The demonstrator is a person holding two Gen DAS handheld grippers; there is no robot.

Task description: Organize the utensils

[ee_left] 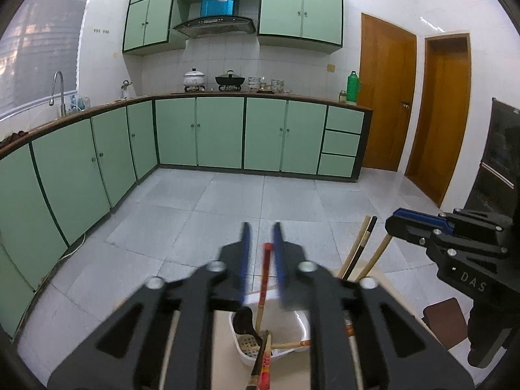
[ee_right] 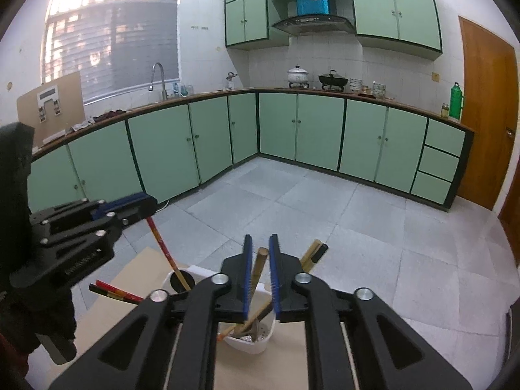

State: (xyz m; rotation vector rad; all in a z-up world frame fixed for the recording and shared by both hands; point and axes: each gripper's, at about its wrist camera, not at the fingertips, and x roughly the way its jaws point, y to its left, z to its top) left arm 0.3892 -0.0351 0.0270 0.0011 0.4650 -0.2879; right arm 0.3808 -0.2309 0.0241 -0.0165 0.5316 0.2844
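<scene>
A white utensil holder (ee_left: 294,323) (ee_right: 260,341) stands on a pale table (ee_right: 143,266) below both grippers. My left gripper (ee_left: 261,226) is open above it, and a red-handled chopstick (ee_left: 266,260) rises between its blue pads without touching them. In the right wrist view that chopstick (ee_right: 161,240) leans out of a round slot below the left gripper (ee_right: 143,201). My right gripper (ee_right: 260,237) is open, with a bamboo handle (ee_right: 261,261) standing between its pads. From the left wrist view the right gripper (ee_left: 399,224) hangs beside more bamboo and dark handles (ee_left: 364,243).
Red and dark chopsticks (ee_right: 113,291) lie on the table left of the holder. A brown seat (ee_left: 442,321) stands beyond the table's right edge. Grey floor tiles, green cabinets (ee_right: 302,126) and wooden doors (ee_left: 386,97) lie farther off.
</scene>
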